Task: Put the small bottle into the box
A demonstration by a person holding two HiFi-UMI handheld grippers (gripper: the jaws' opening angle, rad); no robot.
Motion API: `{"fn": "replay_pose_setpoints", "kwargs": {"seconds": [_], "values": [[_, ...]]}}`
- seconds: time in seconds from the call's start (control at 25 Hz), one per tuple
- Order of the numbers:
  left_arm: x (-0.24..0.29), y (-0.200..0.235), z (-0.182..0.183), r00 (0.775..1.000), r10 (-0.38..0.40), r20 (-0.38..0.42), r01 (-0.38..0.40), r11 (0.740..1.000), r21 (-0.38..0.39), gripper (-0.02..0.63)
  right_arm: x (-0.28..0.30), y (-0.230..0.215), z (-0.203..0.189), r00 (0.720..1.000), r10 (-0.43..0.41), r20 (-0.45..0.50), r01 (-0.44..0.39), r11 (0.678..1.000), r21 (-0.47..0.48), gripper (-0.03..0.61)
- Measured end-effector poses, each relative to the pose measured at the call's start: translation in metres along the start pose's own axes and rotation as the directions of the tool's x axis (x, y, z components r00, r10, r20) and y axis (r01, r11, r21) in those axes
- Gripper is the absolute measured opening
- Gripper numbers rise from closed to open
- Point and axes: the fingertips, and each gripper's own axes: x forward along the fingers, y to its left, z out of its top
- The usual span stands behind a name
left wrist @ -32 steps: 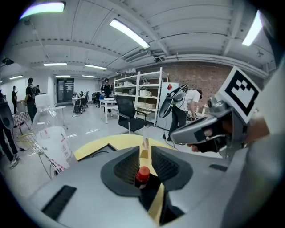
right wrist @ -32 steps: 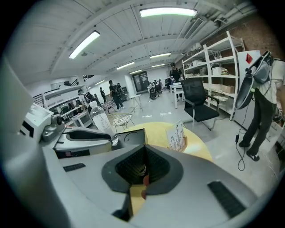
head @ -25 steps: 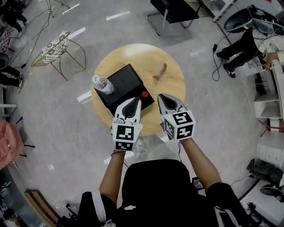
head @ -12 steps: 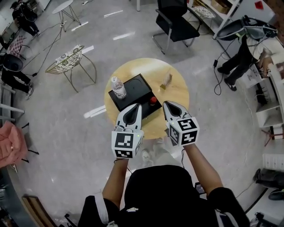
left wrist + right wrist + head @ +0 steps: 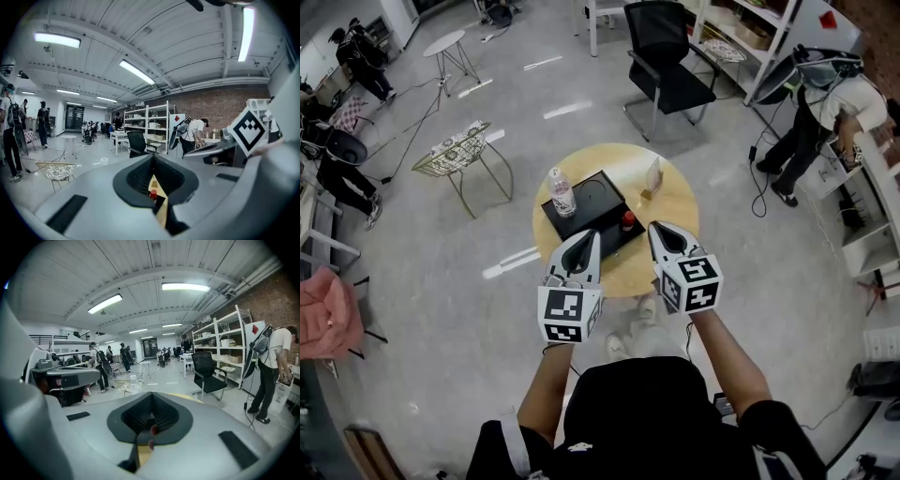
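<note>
A small clear bottle [image 5: 562, 192] with a white cap stands upright at the left corner of the black box [image 5: 592, 208], which lies on the round wooden table [image 5: 675, 202]. A small red object [image 5: 628, 219] sits at the box's near right edge and also shows through the jaw gap as a red object [image 5: 152, 194]. My left gripper [image 5: 586, 235] hovers over the table's near edge, jaws shut, nothing in them. My right gripper [image 5: 658, 228] floats beside it, jaws together and empty. Both point toward the box.
A small pale block [image 5: 653, 175] stands on the table's far right. Around the table are a black office chair [image 5: 664, 58], a wire chair [image 5: 455, 150], a white side table [image 5: 450, 42], shelving at the right and a person [image 5: 825, 108] bending there.
The head view has lifted, so the table and box look smaller and farther up. Both grippers keep side by side at the table's near edge. The bottle has not moved.
</note>
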Motion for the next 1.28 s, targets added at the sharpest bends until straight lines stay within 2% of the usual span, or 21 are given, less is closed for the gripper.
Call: {"fn": "replay_pose_setpoints", "kwargs": {"seconds": [0.48, 0.8, 1.28], "values": [[-0.025, -0.022, 0.022, 0.998, 0.015, 0.053, -0.017, 0.999, 0.044, 0.011, -0.034, 0.012, 0.018, 0.997, 0.016, 0.074, -0.014, 0.999, -0.039, 0.002], [-0.032, -0.066, 0.04, 0.996, 0.03, 0.083, -0.034, 0.998, 0.05, 0.011, -0.078, -0.004, 0.028, 0.993, 0.036, 0.112, -0.031, 0.998, -0.046, 0.002], [-0.073, -0.136, 0.038, 0.993, 0.083, 0.087, -0.088, 0.995, 0.051, 0.011, -0.151, -0.008, 0.017, 0.987, 0.094, 0.132, -0.086, 0.994, -0.066, 0.002]]}}
